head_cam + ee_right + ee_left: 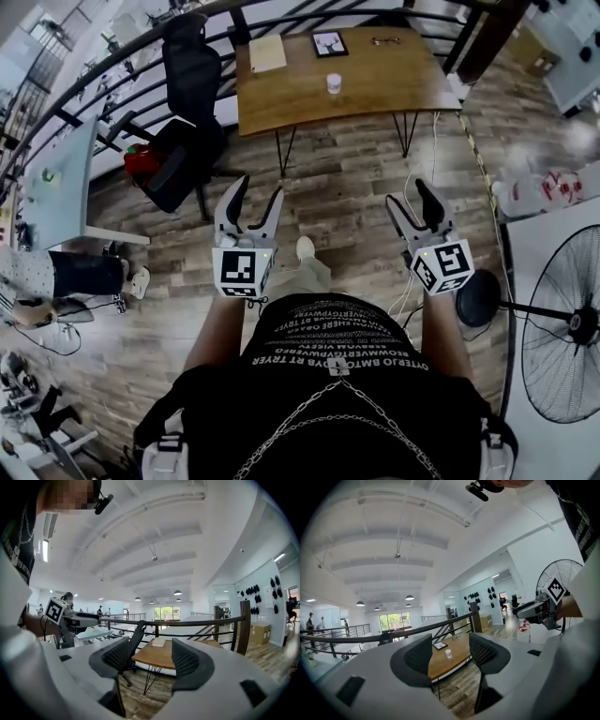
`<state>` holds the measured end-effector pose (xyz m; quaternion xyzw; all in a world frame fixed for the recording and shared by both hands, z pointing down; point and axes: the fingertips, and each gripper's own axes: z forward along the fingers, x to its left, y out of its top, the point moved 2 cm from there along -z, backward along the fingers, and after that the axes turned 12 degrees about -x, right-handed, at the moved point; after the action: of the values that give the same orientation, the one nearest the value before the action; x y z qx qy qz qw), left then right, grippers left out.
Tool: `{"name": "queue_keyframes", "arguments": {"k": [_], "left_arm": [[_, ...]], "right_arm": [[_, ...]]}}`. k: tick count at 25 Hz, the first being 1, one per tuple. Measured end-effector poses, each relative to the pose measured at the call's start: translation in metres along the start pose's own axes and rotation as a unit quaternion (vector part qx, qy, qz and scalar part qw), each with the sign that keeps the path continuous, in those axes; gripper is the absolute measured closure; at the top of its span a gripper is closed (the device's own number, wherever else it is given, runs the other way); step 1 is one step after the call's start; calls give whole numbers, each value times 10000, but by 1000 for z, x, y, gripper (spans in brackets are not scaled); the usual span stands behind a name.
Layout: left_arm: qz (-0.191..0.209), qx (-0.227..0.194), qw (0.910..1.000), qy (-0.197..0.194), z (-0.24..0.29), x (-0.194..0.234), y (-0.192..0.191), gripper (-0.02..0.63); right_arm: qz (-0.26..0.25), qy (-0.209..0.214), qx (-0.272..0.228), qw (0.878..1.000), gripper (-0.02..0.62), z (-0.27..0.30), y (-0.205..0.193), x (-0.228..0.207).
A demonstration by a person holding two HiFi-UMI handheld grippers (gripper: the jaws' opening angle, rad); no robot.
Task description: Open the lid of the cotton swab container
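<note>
Standing on tabletop (375, 89): cotton swab container (334, 83) is seen upright near the middle, well apart from both grippers.
Left gripper (260, 187): jaws are spread wide, nothing is held between them.
Right gripper (408, 195): jaws are spread likewise, empty; it is held above the wooden floor (347, 187).

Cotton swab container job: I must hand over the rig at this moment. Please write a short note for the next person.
Left tool: open, empty, held in the air.
Right tool: open, empty, held in the air.
Cotton swab container: stands upright on the wooden table ahead, well beyond both tools. Its lid looks closed.
Done: nothing yet, the container is untouched.
Left: go up to the table, steady the container with one tool, and open its lid with the other.
</note>
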<state>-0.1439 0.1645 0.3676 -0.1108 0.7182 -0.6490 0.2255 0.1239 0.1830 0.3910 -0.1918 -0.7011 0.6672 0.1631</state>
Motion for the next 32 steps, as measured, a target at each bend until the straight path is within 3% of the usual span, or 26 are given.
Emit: {"name": "queue_keyframes", "arguments": {"k": [19, 32], "left_arm": [[-48, 106, 9992, -370, 141, 72, -28, 356], [-167, -143, 9968, -774, 209, 131, -37, 356]], "right_arm": [[-25, 90, 114, 9999, 318, 152, 2, -52], [-181, -221, 123, 9995, 318, 232, 10, -56]]}}
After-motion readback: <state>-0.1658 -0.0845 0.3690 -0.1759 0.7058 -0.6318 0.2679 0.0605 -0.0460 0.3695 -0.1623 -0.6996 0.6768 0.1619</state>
